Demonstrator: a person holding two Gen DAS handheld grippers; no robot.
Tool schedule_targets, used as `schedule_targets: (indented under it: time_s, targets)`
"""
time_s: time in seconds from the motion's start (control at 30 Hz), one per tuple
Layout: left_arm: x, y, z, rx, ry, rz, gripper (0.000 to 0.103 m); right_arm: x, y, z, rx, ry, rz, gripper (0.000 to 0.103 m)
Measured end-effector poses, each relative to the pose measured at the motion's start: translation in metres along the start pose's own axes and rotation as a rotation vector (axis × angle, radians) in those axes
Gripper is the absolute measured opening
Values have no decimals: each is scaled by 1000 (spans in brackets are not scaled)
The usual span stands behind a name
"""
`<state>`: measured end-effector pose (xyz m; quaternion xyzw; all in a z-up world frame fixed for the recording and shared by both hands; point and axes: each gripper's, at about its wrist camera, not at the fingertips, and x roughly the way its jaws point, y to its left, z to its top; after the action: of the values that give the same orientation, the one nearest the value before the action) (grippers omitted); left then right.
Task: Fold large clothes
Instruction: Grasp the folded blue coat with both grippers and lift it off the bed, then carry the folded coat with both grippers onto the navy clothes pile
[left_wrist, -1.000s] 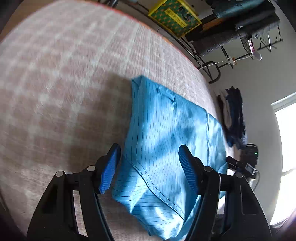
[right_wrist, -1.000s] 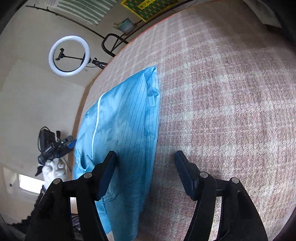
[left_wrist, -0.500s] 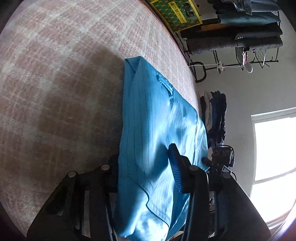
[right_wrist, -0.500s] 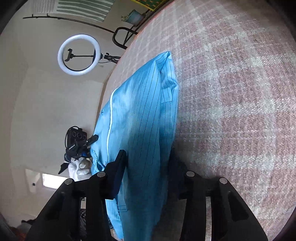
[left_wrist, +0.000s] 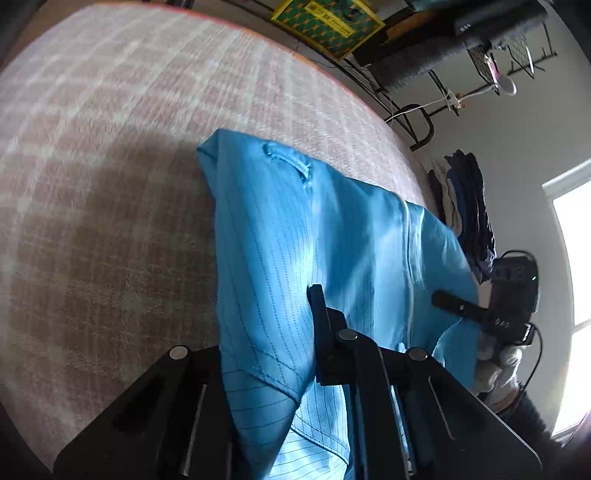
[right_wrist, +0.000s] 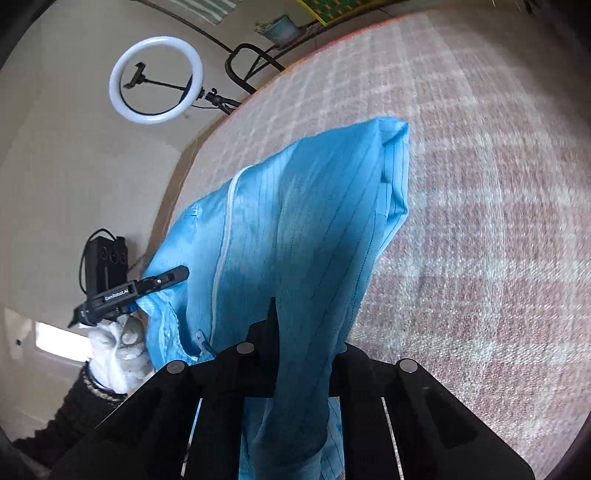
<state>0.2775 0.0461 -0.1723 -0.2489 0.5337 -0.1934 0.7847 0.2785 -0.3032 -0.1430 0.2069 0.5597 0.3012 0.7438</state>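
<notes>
A large light-blue pinstriped garment (left_wrist: 317, 236) with a white zipper lies partly on the plaid pink cover (left_wrist: 110, 147), its near edge lifted. My left gripper (left_wrist: 269, 332) is shut on the near hem of the garment, the cloth draped over its left finger. In the right wrist view the same garment (right_wrist: 295, 229) hangs from my right gripper (right_wrist: 303, 332), which is shut on its other near corner. The right gripper also shows in the left wrist view (left_wrist: 476, 314), and the left gripper shows in the right wrist view (right_wrist: 147, 286), both clamped on cloth.
The plaid cover (right_wrist: 480, 221) spreads beyond the garment. A ring light (right_wrist: 157, 79) stands at the cover's far edge. A rack with dark clothes (left_wrist: 461, 40), a yellow-green box (left_wrist: 327, 22) and a hanging dark garment (left_wrist: 465, 206) are past the far side. A window (left_wrist: 576, 295) is at the right.
Both grippers closed from open onto the garment's near edge and lifted it, so the cloth now hangs up off the cover between them.
</notes>
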Motion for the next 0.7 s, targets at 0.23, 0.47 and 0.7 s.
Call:
schedule_targets:
  time_s: [0.23,0.47,0.7]
  targets:
    - [-17,-49,-9,100,-53,-9,7,-37,29,-4,-104,-56,-79,6]
    - [-14,-104,-6,178,-78,-48,7,-92,17,-4,-104,-125,-115,6]
    - [6,-171,3,250,-94,-96,7,-158,-1,4,-119,-199,-153,6]
